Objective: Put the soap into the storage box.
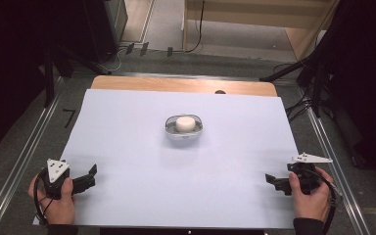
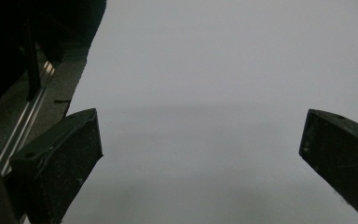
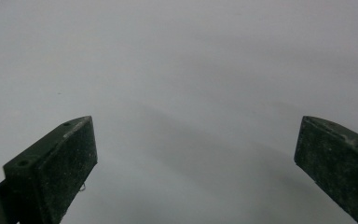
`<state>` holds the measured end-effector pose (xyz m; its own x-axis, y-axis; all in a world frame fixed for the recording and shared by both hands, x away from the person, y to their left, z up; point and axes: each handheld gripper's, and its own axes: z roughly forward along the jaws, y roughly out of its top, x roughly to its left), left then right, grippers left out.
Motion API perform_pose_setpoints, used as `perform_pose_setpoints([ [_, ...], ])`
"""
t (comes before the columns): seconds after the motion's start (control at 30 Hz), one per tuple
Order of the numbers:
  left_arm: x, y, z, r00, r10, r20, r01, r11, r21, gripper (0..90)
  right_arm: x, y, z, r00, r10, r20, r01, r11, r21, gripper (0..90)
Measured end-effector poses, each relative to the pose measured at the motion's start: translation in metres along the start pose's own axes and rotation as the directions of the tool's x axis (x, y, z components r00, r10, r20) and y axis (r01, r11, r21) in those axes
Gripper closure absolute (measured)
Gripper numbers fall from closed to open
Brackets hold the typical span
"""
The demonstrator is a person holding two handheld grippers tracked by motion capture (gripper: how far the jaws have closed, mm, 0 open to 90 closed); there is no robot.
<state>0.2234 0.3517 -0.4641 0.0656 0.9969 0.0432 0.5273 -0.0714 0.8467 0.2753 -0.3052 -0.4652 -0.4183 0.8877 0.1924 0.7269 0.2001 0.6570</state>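
A small clear bowl [image 1: 183, 131] sits near the middle of the white sheet [image 1: 127, 142], and a round white puck-like object [image 1: 185, 123] lies inside it. My left gripper [image 1: 91, 176] rests at the sheet's front left, held in a hand, far from the bowl. In the left gripper view its jaws stand wide apart over bare sheet [image 2: 200, 116], so the left gripper [image 2: 200, 140] is open. My right gripper [image 1: 272, 181] rests at the front right, also hand-held. In the right gripper view the right gripper [image 3: 196, 140] is open with nothing between its jaws.
The wooden table's far edge [image 1: 183, 85] shows beyond the sheet. Metal rails [image 1: 24, 152] run along both sides on the floor. Dark stand legs and cables [image 1: 306, 93] lie at the right, with dark equipment [image 1: 54, 54] at the left.
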Motion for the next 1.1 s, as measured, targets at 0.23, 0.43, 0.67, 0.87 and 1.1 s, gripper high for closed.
perform_pose_setpoints([
  [0.23, 0.0, 0.0, 0.0, 1.0, 0.0, 0.002, 0.0, 1.0, -0.001, 0.0, -0.01, -0.017, -0.011, 0.9999, 0.01, 0.0, -0.01, 0.999, -0.041, 0.0],
  [0.43, 0.0, 0.0, 0.0, 1.0, 0.001, 0.004, -0.001, 1.0, 0.001, 0.0, -0.022, -0.031, -0.015, 0.999, 0.004, -0.045, -0.008, 0.996, -0.091, 0.0],
  [0.67, 0.0, 0.0, 0.001, 1.0, 0.002, 0.004, -0.002, 1.0, 0.003, 0.0, -0.036, -0.046, -0.024, 0.9996, 0.027, -0.011, -0.029, 0.988, -0.15, 0.0],
  [0.87, 0.0, 0.0, 0.001, 1.0, 0.003, 0.004, -0.003, 1.0, 0.005, 0.0, -0.044, -0.057, -0.029, 0.9962, 0.061, -0.062, -0.076, 0.956, -0.285, 0.0],
  [1.1, -0.001, 0.0, 0.001, 1.0, 0.007, 0.003, -0.007, 0.9999, 0.009, 0.0, -0.044, -0.055, -0.025, 0.9959, 0.066, -0.061, -0.079, 0.966, -0.246, 0.0],
])
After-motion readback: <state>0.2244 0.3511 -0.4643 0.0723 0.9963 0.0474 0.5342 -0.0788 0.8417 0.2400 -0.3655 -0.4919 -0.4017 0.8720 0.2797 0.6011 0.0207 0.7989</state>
